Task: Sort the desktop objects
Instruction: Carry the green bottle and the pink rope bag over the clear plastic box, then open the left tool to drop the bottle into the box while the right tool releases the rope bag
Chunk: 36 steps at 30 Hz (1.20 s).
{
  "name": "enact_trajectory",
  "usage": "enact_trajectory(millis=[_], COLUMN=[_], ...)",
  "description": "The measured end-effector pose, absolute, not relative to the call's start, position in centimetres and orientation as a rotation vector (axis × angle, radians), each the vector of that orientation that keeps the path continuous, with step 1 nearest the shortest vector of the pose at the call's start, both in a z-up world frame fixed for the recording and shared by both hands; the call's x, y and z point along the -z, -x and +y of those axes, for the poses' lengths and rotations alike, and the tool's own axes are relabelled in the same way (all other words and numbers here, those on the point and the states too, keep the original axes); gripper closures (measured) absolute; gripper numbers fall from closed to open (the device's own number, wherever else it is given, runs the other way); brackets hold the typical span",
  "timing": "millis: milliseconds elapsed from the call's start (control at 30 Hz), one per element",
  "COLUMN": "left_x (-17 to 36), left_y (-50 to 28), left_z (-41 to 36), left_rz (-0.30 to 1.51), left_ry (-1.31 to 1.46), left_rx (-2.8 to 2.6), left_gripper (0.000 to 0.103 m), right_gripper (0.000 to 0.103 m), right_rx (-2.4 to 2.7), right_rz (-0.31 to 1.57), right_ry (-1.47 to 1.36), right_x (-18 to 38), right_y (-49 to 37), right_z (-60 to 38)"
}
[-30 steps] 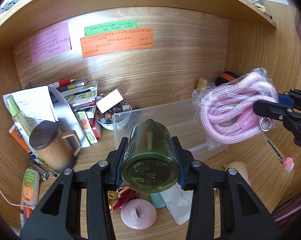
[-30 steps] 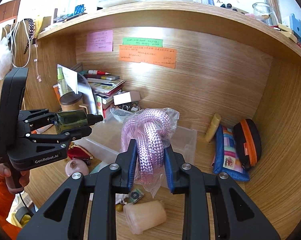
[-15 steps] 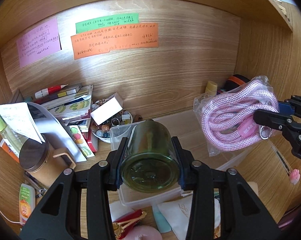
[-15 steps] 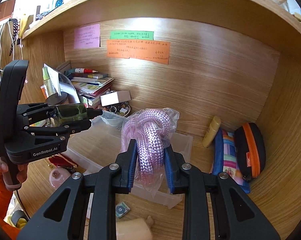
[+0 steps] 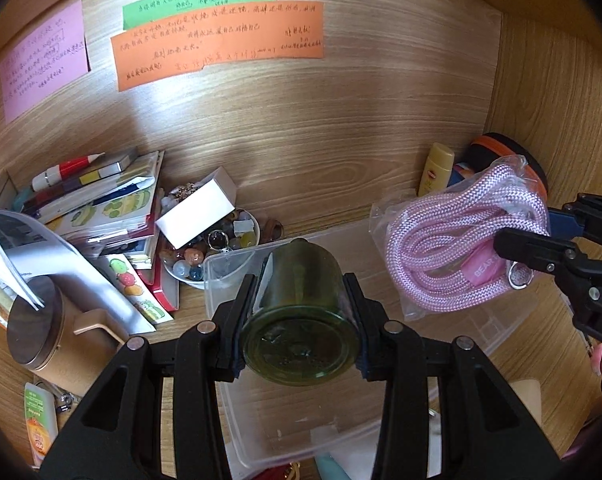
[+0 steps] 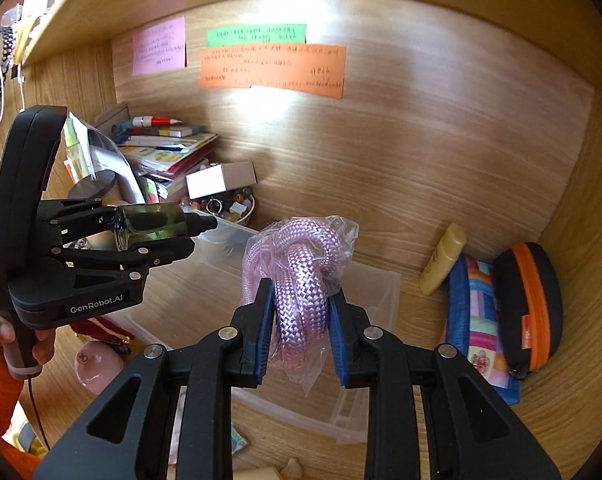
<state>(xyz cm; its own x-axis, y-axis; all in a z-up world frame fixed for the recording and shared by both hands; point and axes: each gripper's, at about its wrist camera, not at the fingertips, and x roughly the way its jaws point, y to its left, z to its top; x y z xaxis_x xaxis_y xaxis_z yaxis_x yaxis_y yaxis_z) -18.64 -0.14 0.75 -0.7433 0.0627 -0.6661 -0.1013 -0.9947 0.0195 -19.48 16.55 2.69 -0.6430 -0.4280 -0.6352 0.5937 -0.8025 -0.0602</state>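
My left gripper (image 5: 301, 292) is shut on a dark green glass bottle (image 5: 300, 320), held on its side over the left part of a clear plastic bin (image 5: 385, 240); gripper and bottle (image 6: 149, 222) also show in the right wrist view. My right gripper (image 6: 301, 292) is shut on a bagged pink rope (image 6: 301, 276) and holds it above the bin (image 6: 377, 288). The rope (image 5: 457, 240) hangs at the right in the left wrist view, over the bin's right side.
A stack of books (image 5: 101, 200), a bowl of beads (image 5: 209, 248) with a white box (image 5: 197, 208) and a brown mug (image 5: 41, 328) stand left. A yellow tube (image 6: 443, 258), a striped pouch (image 6: 477, 320) and an orange-zipped case (image 6: 529, 304) lie right. Notes hang on the back wall.
Both grippers have moved forward into the shelf nook with their loads, from in front of the clear bin to above it. The grips are unchanged.
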Motion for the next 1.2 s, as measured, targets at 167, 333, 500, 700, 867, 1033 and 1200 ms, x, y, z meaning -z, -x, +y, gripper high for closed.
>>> enact_trajectory(millis=[167,333,500,700,867,1033,1200], left_x=[0.3,1.1,2.1,3.1,3.8,4.4,4.8], left_y=[20.0,20.9,21.4,21.8,22.2,22.4,22.4], left_z=[-0.1,-0.4,-0.2,0.1,0.4,0.7,0.8], left_rz=[0.094,0.081,0.109,0.125,0.149,0.184,0.201], left_ry=[1.128,1.175,1.228,1.256,1.298,1.335,1.365], left_rx=[-2.833,-2.819,-2.802,-2.802,-2.795,-2.781,-2.778], left_gripper=[0.062,0.062,0.062,0.062,0.062,0.062,0.062], right_gripper=[0.08,0.08,0.08,0.08,0.08,0.08,0.079], right_rx=[2.376,2.351,2.317,2.292,2.273,2.274,2.282], right_rz=[0.364,0.369,0.365,0.345,0.337,0.356,0.397], right_ry=[-0.869,-0.899,-0.924,-0.963,-0.996,-1.005,-1.004], right_x=[-1.8,-0.8,0.1,1.1,2.0,2.3,2.5], right_y=[20.4,21.2,21.8,22.6,23.3,23.6,23.6], right_z=[15.9,15.2,14.6,14.3,14.3,14.3,14.3])
